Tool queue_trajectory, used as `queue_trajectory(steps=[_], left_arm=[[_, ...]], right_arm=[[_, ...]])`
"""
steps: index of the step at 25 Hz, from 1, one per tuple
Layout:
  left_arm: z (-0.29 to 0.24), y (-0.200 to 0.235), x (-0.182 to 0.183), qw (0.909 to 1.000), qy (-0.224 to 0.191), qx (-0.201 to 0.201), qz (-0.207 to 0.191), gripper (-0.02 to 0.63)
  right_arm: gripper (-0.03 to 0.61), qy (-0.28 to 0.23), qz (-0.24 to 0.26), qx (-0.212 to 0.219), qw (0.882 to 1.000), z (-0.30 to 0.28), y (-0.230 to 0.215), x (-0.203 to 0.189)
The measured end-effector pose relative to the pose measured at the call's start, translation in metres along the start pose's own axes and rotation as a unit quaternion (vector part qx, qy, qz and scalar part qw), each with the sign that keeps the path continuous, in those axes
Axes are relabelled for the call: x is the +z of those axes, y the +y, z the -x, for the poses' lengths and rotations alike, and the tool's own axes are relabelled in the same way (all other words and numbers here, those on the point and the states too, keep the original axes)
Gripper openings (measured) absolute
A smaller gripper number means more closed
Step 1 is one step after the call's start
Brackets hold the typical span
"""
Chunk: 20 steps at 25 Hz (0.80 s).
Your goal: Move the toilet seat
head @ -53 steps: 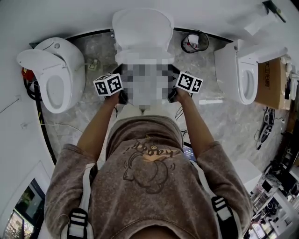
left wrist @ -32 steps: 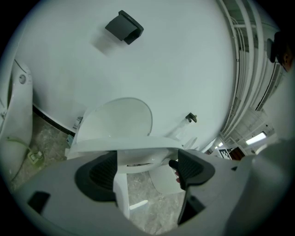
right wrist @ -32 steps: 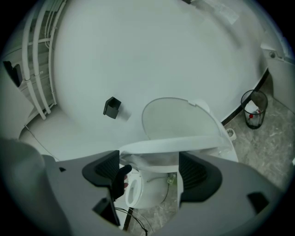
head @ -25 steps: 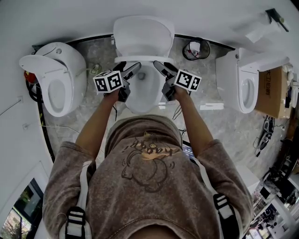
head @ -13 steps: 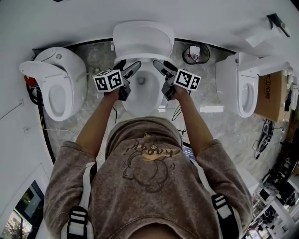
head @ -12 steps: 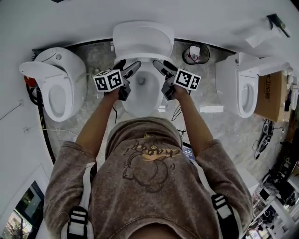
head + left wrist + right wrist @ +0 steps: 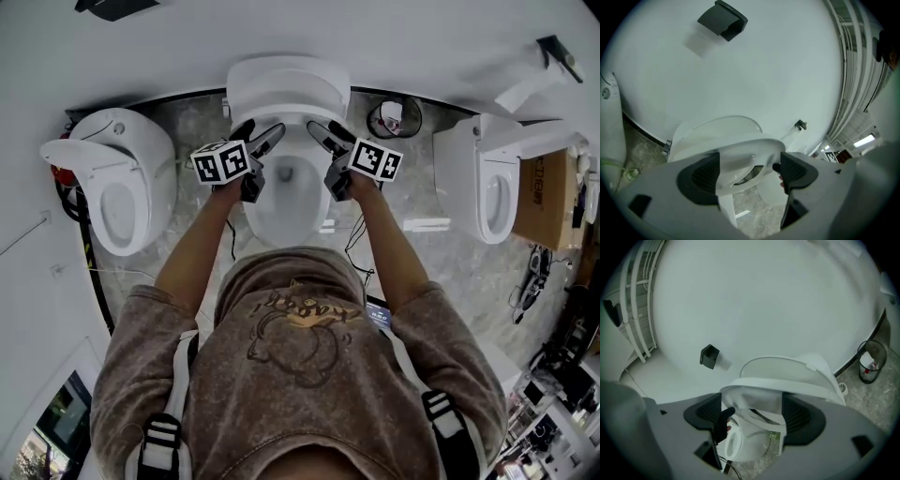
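The middle toilet's white seat [image 7: 290, 125] stands raised off the bowl [image 7: 286, 202], tilted up in front of the upright lid [image 7: 286, 84]. My left gripper [image 7: 258, 134] is shut on the seat's left side, and my right gripper [image 7: 328, 134] is shut on its right side. In the left gripper view the seat rim [image 7: 745, 157] spans the gap of the left gripper [image 7: 750, 171] from pad to pad. The right gripper view shows the seat [image 7: 754, 390] likewise filling the right gripper [image 7: 751, 411], with the lid [image 7: 778, 366] behind it.
A second toilet [image 7: 117, 178] stands at the left and a third [image 7: 487, 178] at the right. A small wire bin [image 7: 394, 117] sits by the wall, a cardboard box [image 7: 553, 187] at far right. Cables lie on the stone floor. A black fitting [image 7: 723, 19] hangs on the wall.
Both grippers have moved together toward the wall with the seat between their jaws. The seat has swung up from the bowl's front and now stands closer to the lid.
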<state>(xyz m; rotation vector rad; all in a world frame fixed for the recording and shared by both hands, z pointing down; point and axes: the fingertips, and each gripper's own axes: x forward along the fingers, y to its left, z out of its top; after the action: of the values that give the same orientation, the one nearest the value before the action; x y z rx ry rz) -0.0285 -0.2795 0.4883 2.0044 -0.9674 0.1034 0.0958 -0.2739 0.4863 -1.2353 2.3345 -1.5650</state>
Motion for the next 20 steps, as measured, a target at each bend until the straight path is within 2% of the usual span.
queue_trajectory(steps=[12, 20], left_arm=[[-0.009, 0.005, 0.005, 1.0, 0.0, 0.001, 0.004, 0.413], [-0.002, 0.003, 0.007, 0.9999, 0.002, 0.009, -0.008, 0.413]], right_arm=[[0.399, -0.003, 0.016, 0.0, 1.0, -0.015, 0.0, 0.015], [0.399, -0.006, 0.031, 0.008, 0.999, -0.017, 0.011, 0.021]])
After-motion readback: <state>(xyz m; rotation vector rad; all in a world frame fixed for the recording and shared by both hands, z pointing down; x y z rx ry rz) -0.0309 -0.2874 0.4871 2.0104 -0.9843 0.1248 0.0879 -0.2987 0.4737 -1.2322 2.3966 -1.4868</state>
